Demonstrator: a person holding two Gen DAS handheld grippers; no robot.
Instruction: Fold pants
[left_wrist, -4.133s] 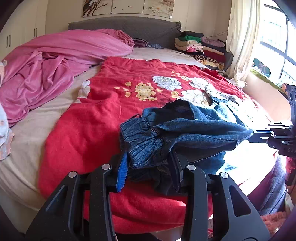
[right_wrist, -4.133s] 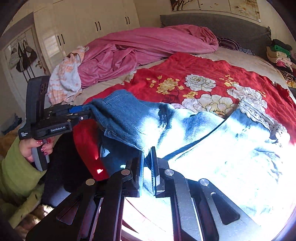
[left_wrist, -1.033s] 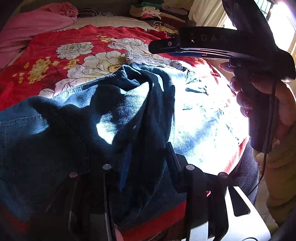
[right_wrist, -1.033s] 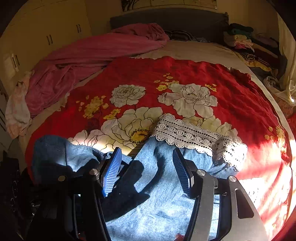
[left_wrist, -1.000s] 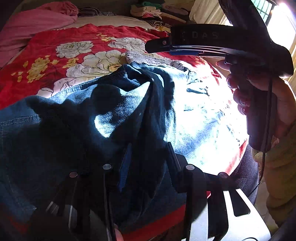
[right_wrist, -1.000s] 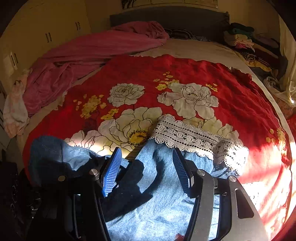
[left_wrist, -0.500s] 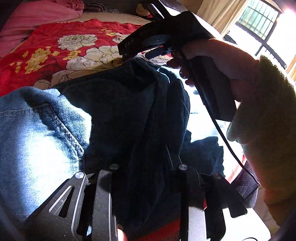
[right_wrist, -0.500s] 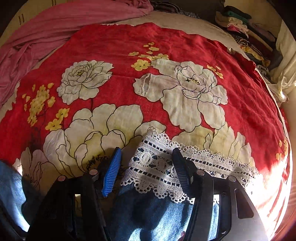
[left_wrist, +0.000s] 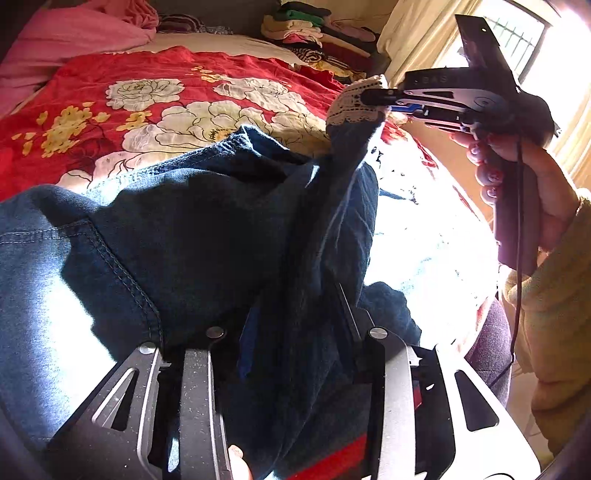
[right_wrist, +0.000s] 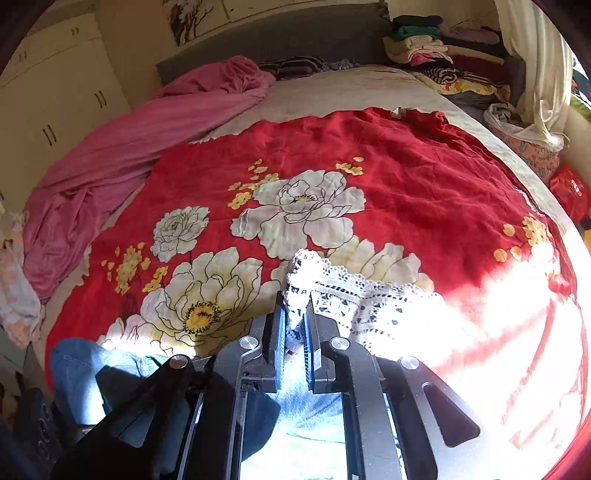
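Note:
Blue denim pants (left_wrist: 184, 240) with a white lace cuff (left_wrist: 352, 105) lie on a red flowered blanket (left_wrist: 92, 110). The left gripper (left_wrist: 295, 325) has a thick bunch of dark denim between its fingers; its jaws are opening slightly, and the cloth still fills the gap. A person's hand (left_wrist: 517, 166) holds the right gripper (left_wrist: 376, 99), which is shut on the lace cuff and lifts that leg end off the bed. In the right wrist view the right gripper (right_wrist: 294, 321) pinches the lace cuff (right_wrist: 332, 291), with pale denim (right_wrist: 295, 424) hanging below.
A pink quilt (right_wrist: 147, 129) is heaped at the left of the bed. Folded clothes (right_wrist: 424, 44) are stacked by the headboard near a curtain (right_wrist: 535, 55). A white wardrobe (right_wrist: 48, 92) stands at the left. Strong sunlight washes out the bed's right corner.
The right gripper went from open above the lace cuff to shut on it, then pulled the cuff up and away to the right. The left gripper stayed in place on the denim.

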